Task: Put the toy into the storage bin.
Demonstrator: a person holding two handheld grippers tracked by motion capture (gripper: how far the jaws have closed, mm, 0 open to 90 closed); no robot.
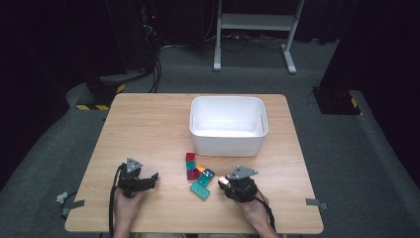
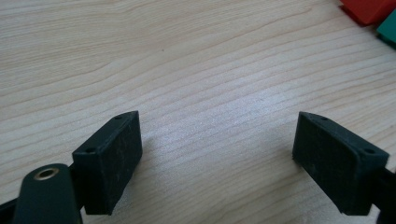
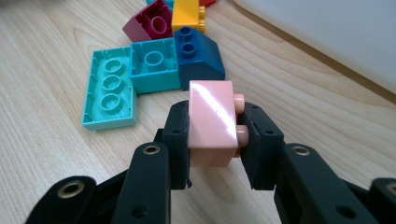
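A pink brick (image 3: 212,123) sits clamped between the pads of my right gripper (image 3: 217,114), studs facing the right pad, just above the wooden table (image 3: 46,140). From above, that gripper (image 1: 225,182) is at the front right, beside a small cluster of bricks (image 1: 199,176). In the cluster lie a long teal brick (image 3: 109,93), a square teal one (image 3: 154,65), a dark blue sloped one (image 3: 198,58), a maroon one (image 3: 149,23) and a yellow one (image 3: 187,16). My left gripper (image 1: 152,178) rests at the front left, jaws open over bare wood (image 2: 219,140).
A white bin (image 1: 228,141) stands behind the bricks at mid-table, and its wall (image 3: 327,32) rises close on the right gripper's far right. A red brick (image 2: 369,9) and a green one (image 2: 387,30) edge into the left gripper view's top right corner.
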